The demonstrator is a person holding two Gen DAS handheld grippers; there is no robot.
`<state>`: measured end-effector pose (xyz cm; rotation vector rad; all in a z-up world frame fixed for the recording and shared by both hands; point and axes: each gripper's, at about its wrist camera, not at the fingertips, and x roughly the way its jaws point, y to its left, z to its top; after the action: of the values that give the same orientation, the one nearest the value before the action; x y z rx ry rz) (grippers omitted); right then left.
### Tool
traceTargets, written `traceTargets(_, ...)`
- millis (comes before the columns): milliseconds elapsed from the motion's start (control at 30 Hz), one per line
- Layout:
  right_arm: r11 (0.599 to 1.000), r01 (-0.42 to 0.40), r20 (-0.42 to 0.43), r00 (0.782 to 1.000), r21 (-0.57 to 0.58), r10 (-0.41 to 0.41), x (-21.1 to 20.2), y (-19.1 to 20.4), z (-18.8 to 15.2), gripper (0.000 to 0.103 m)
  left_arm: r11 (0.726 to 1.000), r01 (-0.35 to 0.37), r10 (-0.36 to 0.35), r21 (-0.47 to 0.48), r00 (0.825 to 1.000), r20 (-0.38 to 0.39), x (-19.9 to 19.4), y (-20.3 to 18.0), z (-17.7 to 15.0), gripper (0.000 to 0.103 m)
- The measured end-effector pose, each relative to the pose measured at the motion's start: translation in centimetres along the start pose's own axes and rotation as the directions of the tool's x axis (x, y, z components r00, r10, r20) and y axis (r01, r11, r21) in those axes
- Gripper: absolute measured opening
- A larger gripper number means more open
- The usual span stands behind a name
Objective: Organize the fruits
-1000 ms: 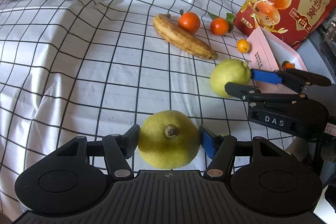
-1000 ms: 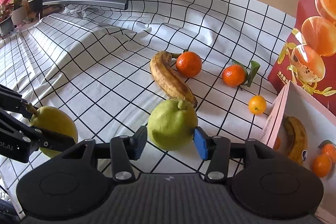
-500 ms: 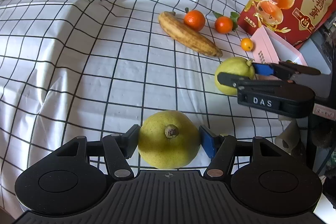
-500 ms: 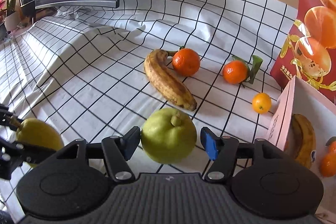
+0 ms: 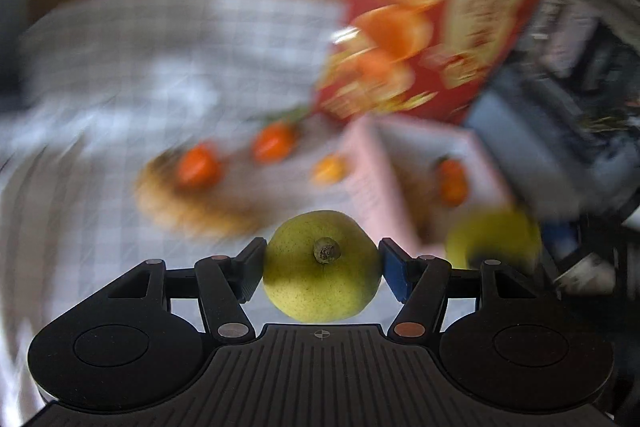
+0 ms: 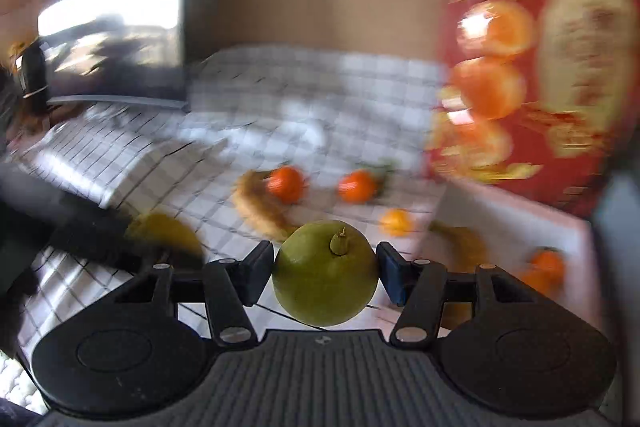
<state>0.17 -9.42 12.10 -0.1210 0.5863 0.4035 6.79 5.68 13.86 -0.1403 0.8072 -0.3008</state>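
A: While both views are smeared by motion, a yellow pear (image 5: 322,273) is seen pinched by the left gripper (image 5: 321,274), stem end toward the camera, pads pressed on either side. It is held clear of the cloth (image 5: 120,99).

B: Noted. In the right wrist view a green pear (image 6: 325,273) is seen between the fingers of the right gripper (image 6: 325,274). Its jaws are closing; the left pad is touching the fruit, and the right blue pad (image 6: 390,277) looks just at the skin. It is lifted off the checked cloth as well.

A: Is the box placed?

B: A pink box (image 6: 516,223) is made out at right, below a red carton (image 6: 532,75). A banana (image 6: 460,243) and an orange (image 6: 546,263) are seen inside it, blurred.

A: On the cloth?

B: A second banana (image 6: 256,205), two tangerines (image 6: 286,183) (image 6: 356,185) and a small orange fruit (image 6: 396,221) are left loose, well behind the green pear. The first tangerine is touching the banana; the small fruit lies just beside the box wall.

A: The right gripper's pear is caught in the left wrist view too, a yellow-green blur at lower right, near the box front. Finer detail cannot be told.
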Motion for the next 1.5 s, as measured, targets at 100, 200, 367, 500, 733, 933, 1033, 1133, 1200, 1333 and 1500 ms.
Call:
traceTargets(100,0.994,0.098,-0.005,0.995,0.055,-0.098,-3.0,-2.6,-1.7,0.056,0.989,0.119,-0.117,0.093,0.993,-0.021,3.5,-4.6,4.0,0.067)
traceTargets(200,0.973,0.186,-0.035,0.982,0.135,-0.183,-5.1,-5.5,-4.2,0.056,0.965,0.232,-0.218,0.121,0.969,-0.117,8.8,-9.4,6.1,0.067)
traceTargets(367,0.921,0.282,-0.092,0.959,0.271,-0.267,-7.3,-9.4,-8.2,0.056,0.958,0.254,-0.206,0.136,0.934,-0.292,17.7,-14.8,4.6,0.067)
traceTargets(500,0.887,0.310,-0.135,0.950,0.342,-0.281,-8.1,-11.4,-10.9,0.056,0.966,0.231,-0.176,0.114,0.916,-0.360,21.3,-15.7,3.2,0.066)
traceTargets(733,0.859,0.319,-0.189,0.946,0.401,-0.263,-7.6,-13.2,-13.7,0.056,0.968,0.239,-0.191,0.076,0.899,-0.395,22.8,-16.0,2.7,0.066)
traceTargets(933,0.868,0.308,-0.186,0.949,0.389,-0.254,-7.0,-13.3,-13.3,0.056,0.939,0.332,-0.293,0.087,0.908,-0.301,19.3,-15.9,4.8,0.063)
traceTargets(1033,0.876,0.298,-0.178,0.953,0.380,-0.247,-6.8,-13.4,-12.8,0.056,0.926,0.374,-0.355,0.059,0.911,-0.212,18.0,-14.7,7.0,0.064)
traceTargets(1133,0.884,0.286,-0.170,0.956,0.369,-0.238,-6.4,-13.4,-12.2,0.056,0.960,0.251,-0.222,0.128,0.953,-0.207,19.4,-14.3,8.6,0.063)
traceTargets(1200,0.889,0.281,-0.169,0.958,0.363,-0.234,-6.1,-13.5,-11.8,0.056,0.962,0.220,-0.177,0.159,0.952,-0.249,21.0,-14.3,8.5,0.063)
traceTargets(1333,0.897,0.271,-0.168,0.960,0.350,-0.224,-5.8,-13.4,-11.0,0.056,0.959,0.183,-0.110,0.216,0.944,-0.311,24.1,-15.0,8.0,0.063)
traceTargets(1500,0.909,0.265,-0.161,0.961,0.323,-0.223,-5.9,-13.1,-9.8,0.056,0.942,0.154,-0.044,0.299,0.938,-0.343,25.8,-15.8,6.9,0.048)
